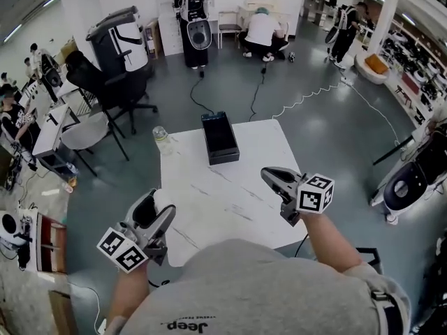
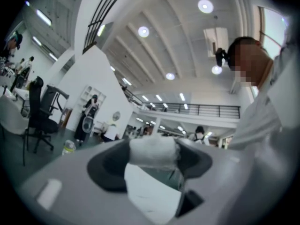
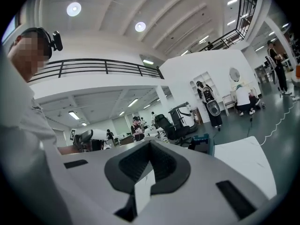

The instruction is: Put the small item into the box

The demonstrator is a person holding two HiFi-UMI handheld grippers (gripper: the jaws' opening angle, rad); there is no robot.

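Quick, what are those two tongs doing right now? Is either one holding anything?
Left tongs: closed on a small white fluffy wad.
Right tongs: closed, nothing between them.

Large open laboratory hall: grey floor [image 1: 335,145] crossed by cables [image 1: 307,98], office chairs [image 1: 112,82], people at work [image 1: 264,30], a railed mezzanine [image 3: 93,65], ceiling lights [image 3: 74,8]

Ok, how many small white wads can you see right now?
1. The wad is clamped in the fingers of the left gripper, by the table's near left corner. None lies on the table; the box's dark inside could hide more.
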